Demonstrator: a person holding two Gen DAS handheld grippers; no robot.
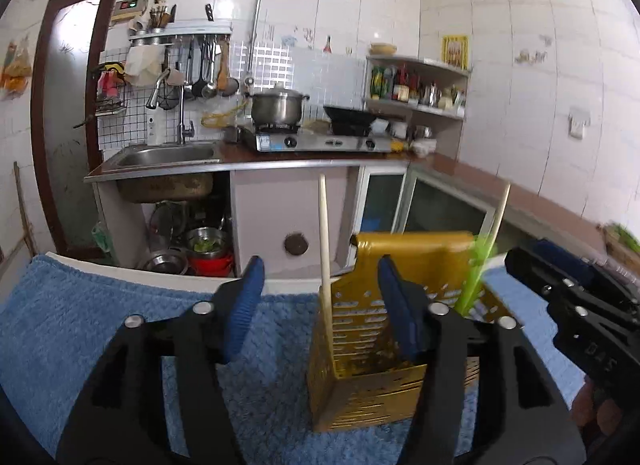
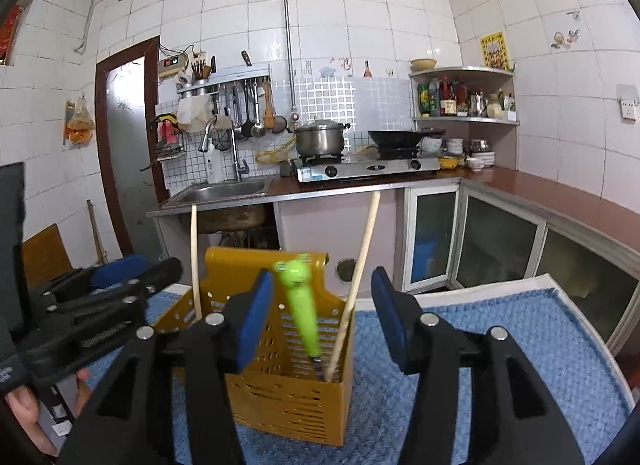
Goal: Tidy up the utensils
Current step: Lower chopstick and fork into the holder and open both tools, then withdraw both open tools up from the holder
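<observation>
A yellow slotted utensil holder point(image 1: 360, 385) point(image 2: 280, 393) stands upright on a blue towel point(image 1: 80, 325) point(image 2: 480, 345). Two wooden chopsticks point(image 1: 323, 225) point(image 2: 366, 249) lean in it, one at each side. A green-handled utensil point(image 2: 302, 301) stands in the holder's right part, blurred in the left wrist view point(image 1: 476, 273). My left gripper point(image 1: 320, 269) is open just in front of the holder, pads pressing on nothing. My right gripper point(image 2: 322, 279) is open too; the green handle shows between its fingers without touching them. Each gripper appears at the edge of the other's view.
The towel lies on a white-edged table point(image 2: 560, 281). Across the room are a sink point(image 1: 168, 155), a gas stove point(image 1: 320, 141) with a steel pot and a black wok, a corner shelf of bottles point(image 2: 460, 97) and hanging ladles. A person's fingers point(image 2: 24, 405) hold the left gripper.
</observation>
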